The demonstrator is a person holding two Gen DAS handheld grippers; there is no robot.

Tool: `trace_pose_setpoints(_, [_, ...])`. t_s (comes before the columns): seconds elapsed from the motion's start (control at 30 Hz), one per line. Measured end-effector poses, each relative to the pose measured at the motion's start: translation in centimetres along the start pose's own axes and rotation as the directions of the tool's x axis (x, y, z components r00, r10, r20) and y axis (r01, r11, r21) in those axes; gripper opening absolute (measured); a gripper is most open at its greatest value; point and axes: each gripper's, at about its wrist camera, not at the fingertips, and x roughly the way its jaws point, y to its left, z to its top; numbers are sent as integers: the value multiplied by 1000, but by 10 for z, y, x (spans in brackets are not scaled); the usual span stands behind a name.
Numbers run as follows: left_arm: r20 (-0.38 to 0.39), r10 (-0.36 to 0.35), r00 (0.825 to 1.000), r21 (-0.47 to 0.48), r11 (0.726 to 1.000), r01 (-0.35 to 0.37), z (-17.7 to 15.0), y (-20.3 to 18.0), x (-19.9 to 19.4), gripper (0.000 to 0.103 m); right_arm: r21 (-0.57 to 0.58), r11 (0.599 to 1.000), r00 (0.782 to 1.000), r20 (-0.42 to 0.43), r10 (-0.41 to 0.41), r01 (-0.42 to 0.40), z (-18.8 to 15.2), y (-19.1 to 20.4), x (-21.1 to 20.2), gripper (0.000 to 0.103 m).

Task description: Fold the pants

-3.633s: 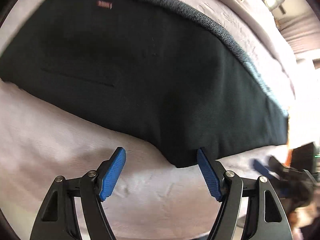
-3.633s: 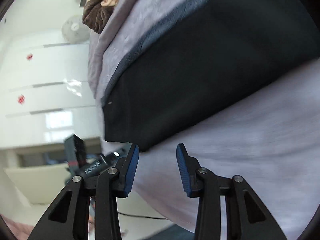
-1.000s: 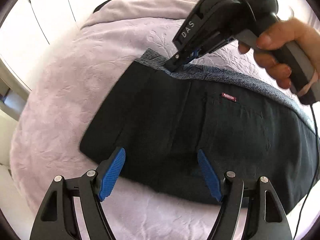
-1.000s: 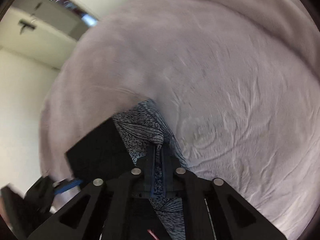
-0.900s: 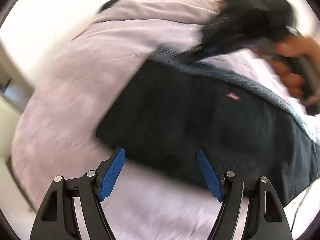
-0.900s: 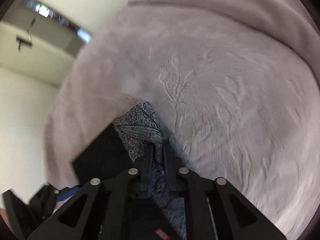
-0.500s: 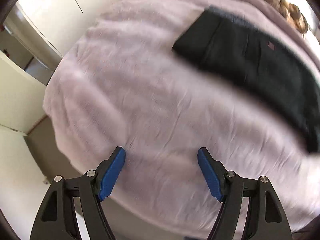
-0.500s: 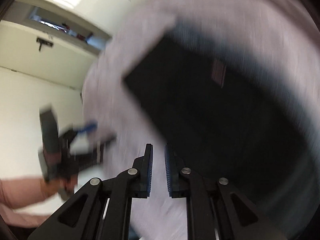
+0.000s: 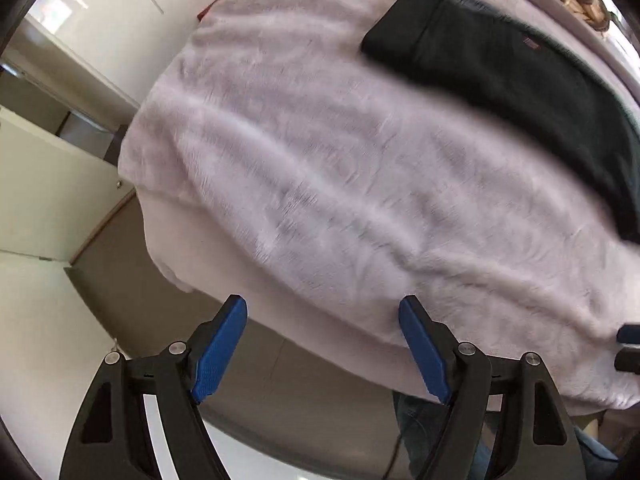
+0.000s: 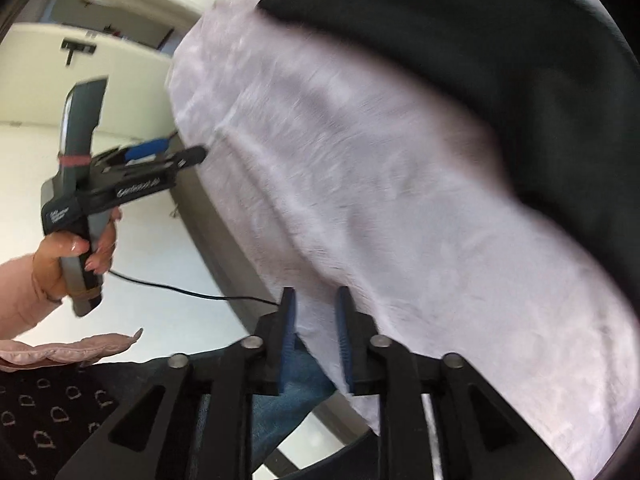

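step: pants folded on bed | L tool open, R tool part-open, both empty | next: check/tidy fold

Both wrist cameras look steeply down from near the bed's edge, past their own fingers; both share the lilac blanket and the folded black pants.

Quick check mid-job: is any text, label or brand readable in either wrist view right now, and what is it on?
None can be read.
Red tag on the pants: lettering too small and blurred.
White print on the left gripper body and strap, seen from the right wrist: blurred, illegible.
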Motion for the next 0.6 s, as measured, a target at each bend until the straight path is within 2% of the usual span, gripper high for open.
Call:
trace_pose_setpoints(0.03, [10, -9, 1000, 9, 1000, 9, 3, -7, -7, 79, 25, 1000, 1000, 27, -12, 12, -4, -3, -15, 39])
trace_pose_setpoints(0.07, [17, -16, 1000, 20, 1000, 15, 19, -13, -3, 79, 47, 999, 999, 46, -21, 19, -8, -10, -23, 44])
trace_pose_setpoints(0.1, [31, -32, 999, 44, 999, 31, 40, -37, -1, 79, 69, 997, 997, 65, -35, 30, -10, -19, -32, 50])
trace_pose_setpoints(0.3, [87, -117, 989, 194, 976, 99, 65, -123, -36, 79, 232, 969, 976, 180, -123, 80, -45, -70, -82, 62])
trace_pose_setpoints(0.4, [94, -154, 984, 274, 954, 123, 78, -175, -52, 79, 317, 945, 962, 220, -160, 85, -62, -87, -94, 64])
trace_pose_setpoints(0.6, [86, -177, 980, 412, 902, 127, 93, -255, -62, 79, 490, 869, 932, 279, -232, 70, -115, -147, -130, 65])
